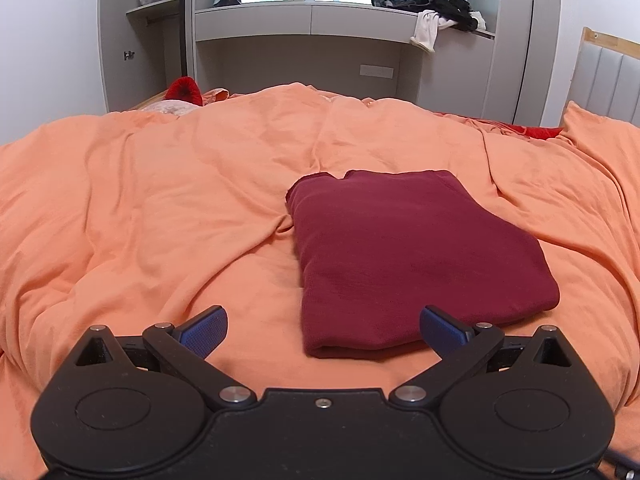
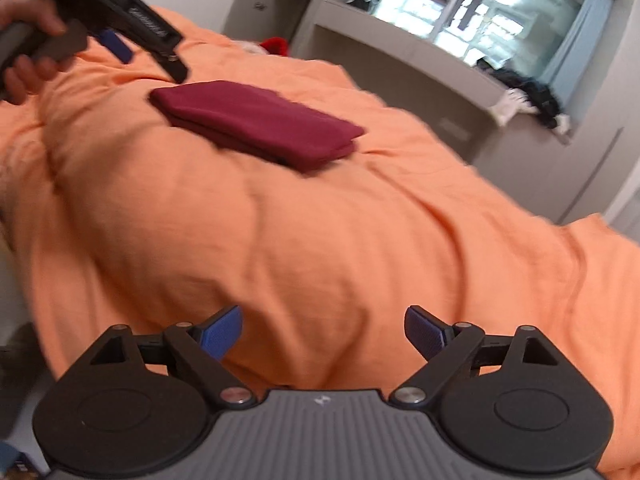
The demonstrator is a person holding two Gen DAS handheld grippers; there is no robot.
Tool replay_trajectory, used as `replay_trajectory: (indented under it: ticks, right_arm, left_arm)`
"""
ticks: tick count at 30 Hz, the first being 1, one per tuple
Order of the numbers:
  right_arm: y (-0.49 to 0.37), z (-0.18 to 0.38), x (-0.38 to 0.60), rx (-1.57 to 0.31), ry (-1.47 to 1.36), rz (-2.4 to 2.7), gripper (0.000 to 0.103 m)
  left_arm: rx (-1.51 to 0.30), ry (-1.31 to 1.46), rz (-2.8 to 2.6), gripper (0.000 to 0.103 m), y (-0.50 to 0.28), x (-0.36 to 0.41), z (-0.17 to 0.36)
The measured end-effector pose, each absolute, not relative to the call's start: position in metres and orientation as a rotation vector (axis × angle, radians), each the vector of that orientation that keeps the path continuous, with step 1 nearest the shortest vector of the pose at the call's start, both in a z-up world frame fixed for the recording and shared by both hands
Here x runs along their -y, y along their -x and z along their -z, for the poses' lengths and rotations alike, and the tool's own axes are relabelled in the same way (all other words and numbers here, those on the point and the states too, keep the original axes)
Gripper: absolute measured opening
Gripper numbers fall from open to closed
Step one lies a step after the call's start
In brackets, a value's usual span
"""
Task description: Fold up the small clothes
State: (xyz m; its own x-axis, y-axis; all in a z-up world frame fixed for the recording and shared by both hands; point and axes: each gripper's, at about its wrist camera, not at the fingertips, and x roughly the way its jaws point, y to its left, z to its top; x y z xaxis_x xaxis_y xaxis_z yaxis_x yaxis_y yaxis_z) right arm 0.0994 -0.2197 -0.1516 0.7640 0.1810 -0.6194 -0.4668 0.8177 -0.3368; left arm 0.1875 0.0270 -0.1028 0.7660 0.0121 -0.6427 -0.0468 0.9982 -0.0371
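Note:
A dark red garment (image 1: pixel 416 256) lies folded into a neat rectangle on the orange bedspread (image 1: pixel 160 200). My left gripper (image 1: pixel 323 330) is open and empty, just short of the garment's near edge. In the tilted, blurred right wrist view the folded garment (image 2: pixel 260 124) lies further off. My right gripper (image 2: pixel 323 332) is open and empty above bare bedspread (image 2: pixel 320 240). The left gripper (image 2: pixel 120 46) shows at the upper left in a hand, beside the garment's far end.
A grey built-in desk and shelf unit (image 1: pixel 312 24) stands behind the bed, with a heap of dark and white clothes (image 1: pixel 440 8) on its ledge. A red cushion (image 1: pixel 186 90) lies at the bed's far left. A padded headboard (image 1: pixel 608 80) is at the right.

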Motion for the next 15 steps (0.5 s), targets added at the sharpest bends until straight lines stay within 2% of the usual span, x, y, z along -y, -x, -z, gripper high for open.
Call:
replay_trajectory:
  ticks: [4,8,15]
  right_arm:
    - [-0.103,0.134,0.231,-0.582,0.419,-0.382,0.092]
    - [-0.121,0.087,0.256,-0.52,0.26,-0.379,0.103]
    - [-0.13,0.028,0.262,-0.551,0.182,-0.554,0.103]
  left_arm:
    - [-0.697,0.058,-0.038,0.102,-0.187,-0.03,0.103]
    - [-0.709,0.052,-0.031,0.102,-0.185,-0.027,0.1]
    - [-0.775,0.01,0.017,0.102,-0.161,-0.012,0.092]
